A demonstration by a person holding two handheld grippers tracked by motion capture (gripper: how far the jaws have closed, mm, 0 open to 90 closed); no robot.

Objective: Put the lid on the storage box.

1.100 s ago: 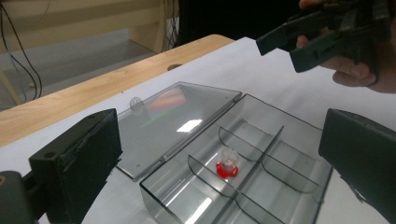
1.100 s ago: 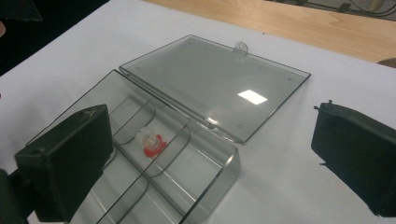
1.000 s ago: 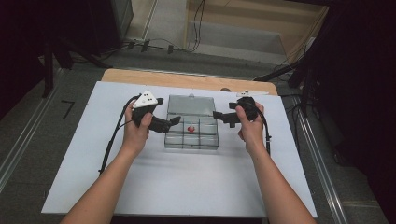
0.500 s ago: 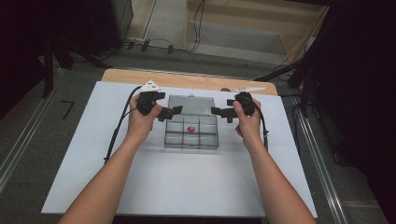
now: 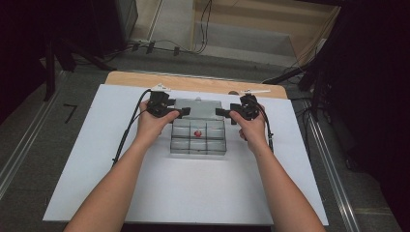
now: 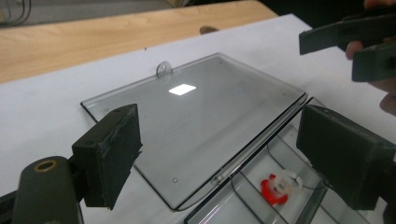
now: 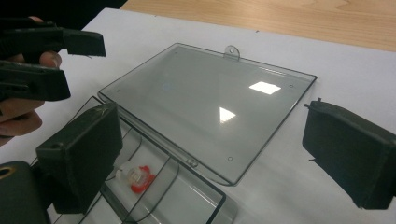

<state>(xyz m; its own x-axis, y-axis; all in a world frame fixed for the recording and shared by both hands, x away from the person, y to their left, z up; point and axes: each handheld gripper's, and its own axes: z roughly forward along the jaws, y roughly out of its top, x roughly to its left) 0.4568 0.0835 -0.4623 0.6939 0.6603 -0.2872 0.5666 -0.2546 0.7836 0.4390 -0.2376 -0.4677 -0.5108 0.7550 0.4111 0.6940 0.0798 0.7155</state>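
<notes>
A clear plastic compartment box (image 5: 198,145) sits mid-table with its lid (image 5: 198,106) swung open and lying flat behind it. One middle compartment holds a small red and white piece (image 5: 197,133). My left gripper (image 5: 184,112) points in at the lid's left edge and my right gripper (image 5: 220,113) at its right edge. In the left gripper view the left gripper (image 6: 229,158) stands open above the lid (image 6: 201,112), its jaws having just closed a little with nothing pressed between them; the red piece (image 6: 278,186) lies below. The right gripper (image 7: 217,156) is open over the lid (image 7: 205,102), the red piece (image 7: 137,177) at lower left.
The box rests on a white board (image 5: 96,159) laid over a wooden tabletop (image 5: 193,83). Cables trail from both grippers off the board's sides. Dark floor, rails and wiring surround the table.
Both hands have moved away from me, from beside the box's compartments to either side of the open lid. The left gripper travelled farther and its jaws narrowed slightly.
</notes>
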